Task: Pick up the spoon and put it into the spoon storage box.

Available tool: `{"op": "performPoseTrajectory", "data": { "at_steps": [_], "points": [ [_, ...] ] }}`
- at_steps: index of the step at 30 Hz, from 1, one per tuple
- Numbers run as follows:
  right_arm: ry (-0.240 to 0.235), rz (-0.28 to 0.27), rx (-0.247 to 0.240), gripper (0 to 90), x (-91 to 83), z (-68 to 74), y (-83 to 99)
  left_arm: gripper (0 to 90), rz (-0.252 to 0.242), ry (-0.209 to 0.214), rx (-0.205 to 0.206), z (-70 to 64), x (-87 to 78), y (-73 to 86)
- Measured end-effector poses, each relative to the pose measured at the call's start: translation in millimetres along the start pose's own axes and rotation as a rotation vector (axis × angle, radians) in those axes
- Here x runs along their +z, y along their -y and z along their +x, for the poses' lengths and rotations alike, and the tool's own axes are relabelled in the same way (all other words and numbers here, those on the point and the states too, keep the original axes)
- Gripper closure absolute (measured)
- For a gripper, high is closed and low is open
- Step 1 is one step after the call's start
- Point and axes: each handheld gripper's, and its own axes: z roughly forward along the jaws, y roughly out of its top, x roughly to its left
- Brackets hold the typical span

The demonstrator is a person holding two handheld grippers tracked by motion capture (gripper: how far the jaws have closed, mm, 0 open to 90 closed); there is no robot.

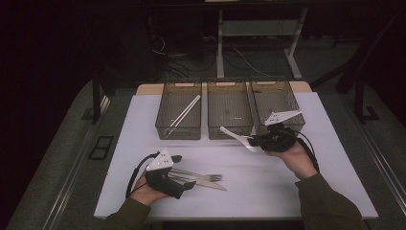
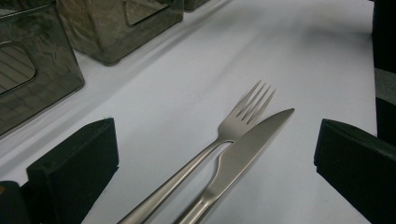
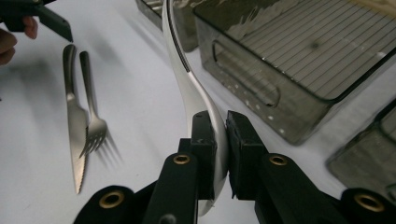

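A steel fork [image 2: 245, 112] and a steel knife [image 2: 247, 147] lie side by side on the white table [image 1: 268, 187], tips pointing right in the high view. My left gripper [image 1: 184, 171] rests at their handle end, open, with both pieces lying between its wide-apart jaws [image 2: 217, 135]. My right gripper [image 1: 256, 141] is shut on a white spoon [image 1: 237, 135] and holds it above the table just in front of the middle bin [image 1: 216, 132]. In the right gripper view the spoon [image 3: 184, 74] rises from the shut jaws [image 3: 222, 140].
Three smoky see-through bins stand in a row at the back. The left bin [image 1: 177, 132] holds two white chopsticks [image 1: 184, 111]. The right bin [image 1: 268, 82] sits behind my right hand. The fork [image 3: 93, 126] and knife [image 3: 74, 135] lie apart from the spoon.
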Motion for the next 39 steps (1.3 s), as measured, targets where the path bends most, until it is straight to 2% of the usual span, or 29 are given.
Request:
{"op": "performPoseTrajectory", "data": {
  "at_steps": [8, 17, 30, 32, 39],
  "points": [
    [0.03, -0.011, -0.014, 81.9, -6.4, -9.9, -22.0, 0.0, -0.007, 0.003, 0.003, -0.2, 0.2, 0.0],
    [0.065, 0.003, -0.016, 81.8, -2.0, -21.9, -45.2, 0.0, -0.006, 0.004, 0.005, -0.8, 0.2, -0.5],
    [0.128, 0.001, 0.018, 81.8, 21.5, -48.4, -71.5, 0.0, -0.004, 0.008, 0.009, -1.5, -0.3, -1.0],
    [0.142, 0.007, 0.02, 81.8, 26.3, -51.0, -72.5, 0.0, -0.01, 0.008, 0.004, -1.8, 0.0, -1.0],
    [0.147, 0.034, 0.038, 81.7, 46.9, -56.1, -69.0, 0.0, -0.009, 0.012, 0.008, -1.8, 0.1, -1.1]
  ]
}}
